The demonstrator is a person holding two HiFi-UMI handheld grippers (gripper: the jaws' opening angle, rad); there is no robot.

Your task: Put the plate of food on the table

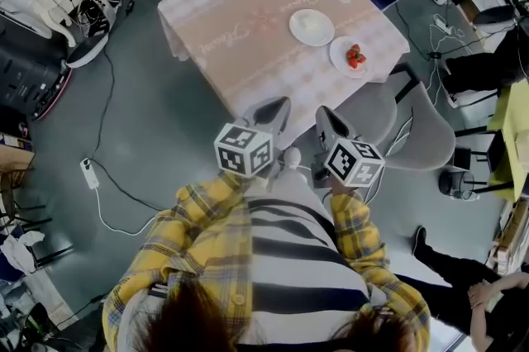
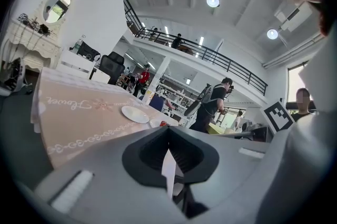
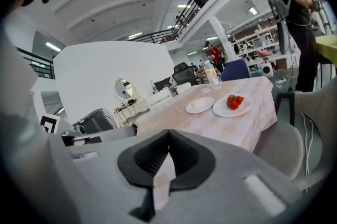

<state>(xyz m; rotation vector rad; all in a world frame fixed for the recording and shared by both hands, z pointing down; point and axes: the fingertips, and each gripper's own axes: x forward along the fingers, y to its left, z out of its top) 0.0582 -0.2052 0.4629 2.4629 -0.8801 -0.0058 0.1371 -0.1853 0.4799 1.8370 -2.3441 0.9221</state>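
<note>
Left gripper [image 2: 168, 150] and right gripper [image 3: 167, 157] sit close to the person's chest, each with its jaws pressed together on nothing. Ahead stands the bench [image 1: 240, 45] under a pale cloth. The plate of food [image 1: 351, 57], red pieces on white, rests near its right edge beside an empty plate [image 1: 312, 27]. It looks rigid, breakable and slick, and is probably best taken by the rim and kept level. The right gripper view shows the food plainly, while the left gripper view catches only a red speck.
</note>
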